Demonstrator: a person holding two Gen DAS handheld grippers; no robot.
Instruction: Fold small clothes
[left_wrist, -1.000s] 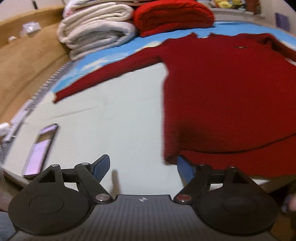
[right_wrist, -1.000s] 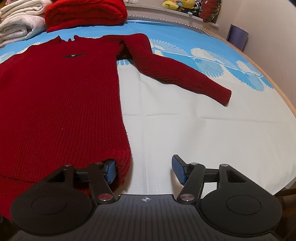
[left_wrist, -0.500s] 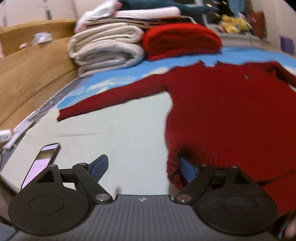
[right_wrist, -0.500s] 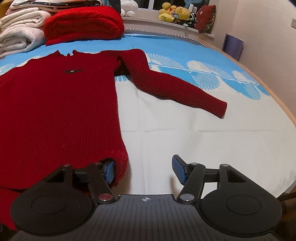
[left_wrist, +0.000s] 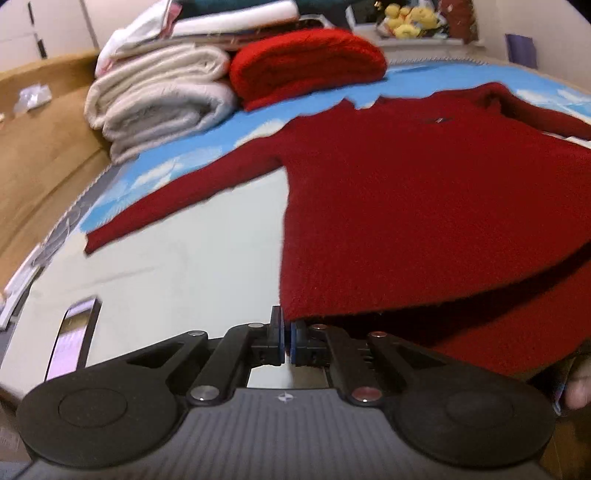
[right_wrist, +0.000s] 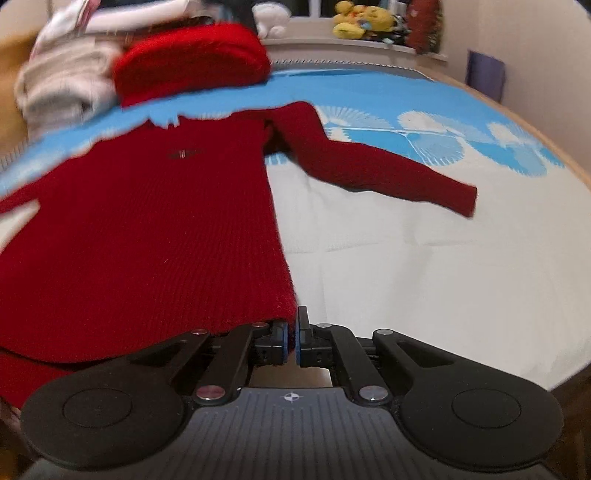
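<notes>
A red knitted sweater (left_wrist: 424, 206) lies front up on the sheet, both sleeves spread outward. My left gripper (left_wrist: 287, 334) is shut on the hem's left corner, which is raised off the sheet with a shadow beneath. In the right wrist view the same sweater (right_wrist: 147, 229) fills the left half. My right gripper (right_wrist: 291, 338) is shut on the hem's right corner. The left sleeve (left_wrist: 177, 206) and the right sleeve (right_wrist: 388, 170) stay flat on the sheet.
A phone (left_wrist: 72, 341) lies on the white sheet at the near left. Folded white blankets (left_wrist: 159, 103) and a folded red knit (left_wrist: 306, 62) are stacked beyond the collar. Plush toys (right_wrist: 362, 22) sit on the far ledge. White and blue sheet (right_wrist: 443, 266) spreads to the right.
Both grippers went from open beside the hem corners to shut on them. The hem has lifted off the sheet and both views have tilted up.
</notes>
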